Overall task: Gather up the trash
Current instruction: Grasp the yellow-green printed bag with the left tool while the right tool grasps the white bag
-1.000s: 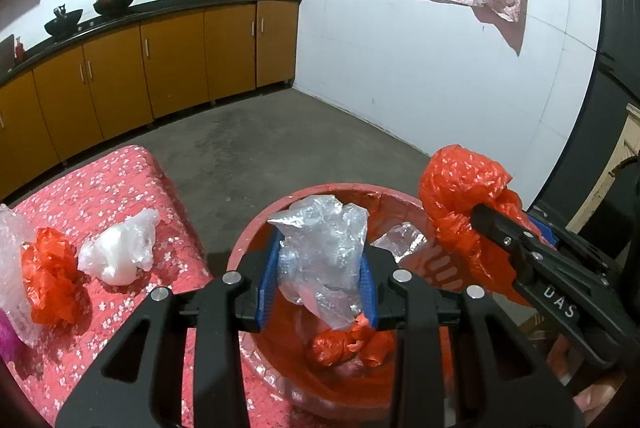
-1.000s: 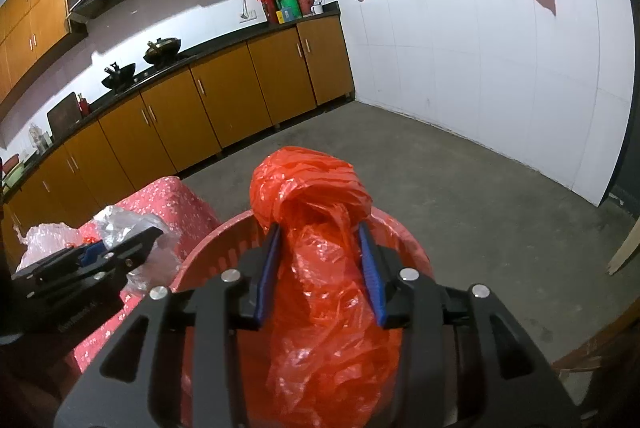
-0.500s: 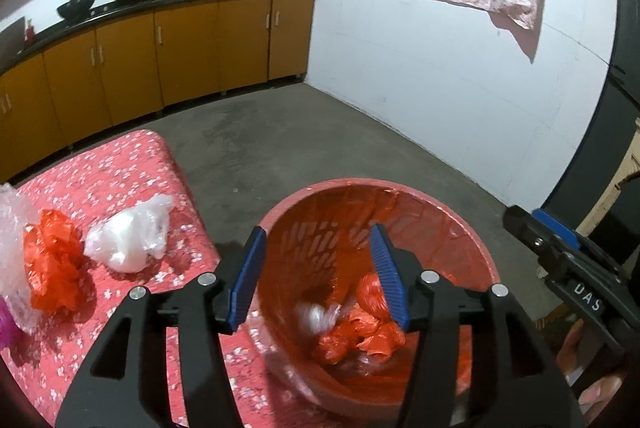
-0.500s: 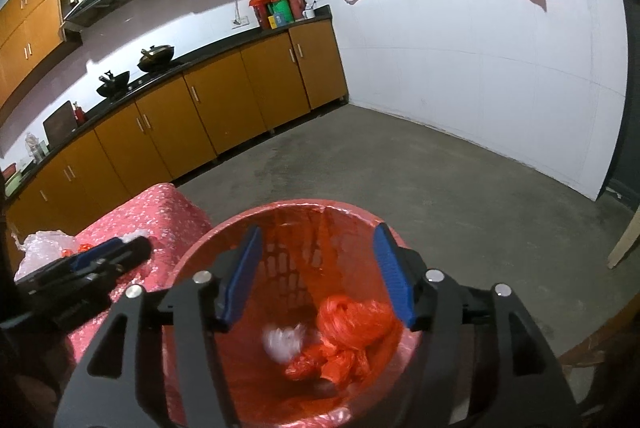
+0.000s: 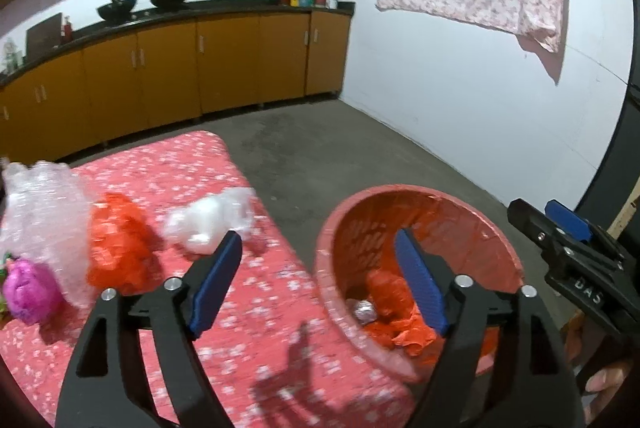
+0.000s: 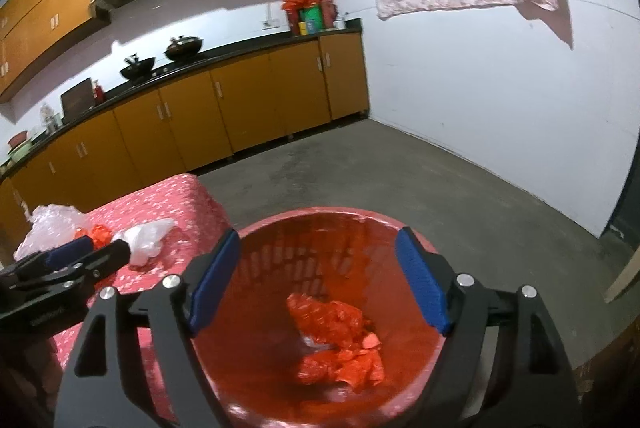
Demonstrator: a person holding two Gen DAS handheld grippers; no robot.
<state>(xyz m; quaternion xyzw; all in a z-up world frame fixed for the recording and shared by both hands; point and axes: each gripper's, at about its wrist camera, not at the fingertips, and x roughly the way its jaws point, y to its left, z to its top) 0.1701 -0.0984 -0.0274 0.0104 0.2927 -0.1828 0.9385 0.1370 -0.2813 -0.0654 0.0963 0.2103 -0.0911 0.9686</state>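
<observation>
Both my left gripper [image 5: 316,284] and right gripper [image 6: 318,282] have fingers spread wide and empty, red bags and a foil ball already in the red bin [image 6: 320,218], but white bag [image 5: 208,220], orange bag [image 5: 116,248], bubble wrap [image 5: 40,196], purple wad [image 5: 28,288] left on the desk [image 5: 240,328].

Dim indoor light, fisheye-curved edges, motion blur in the foreground.

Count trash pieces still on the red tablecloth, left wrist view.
4, all near the cloth's left side: white crumpled bag, orange bag left of it, clear bubble wrap further left, purple wad at the edge. More may sit beyond the frame edge.
</observation>
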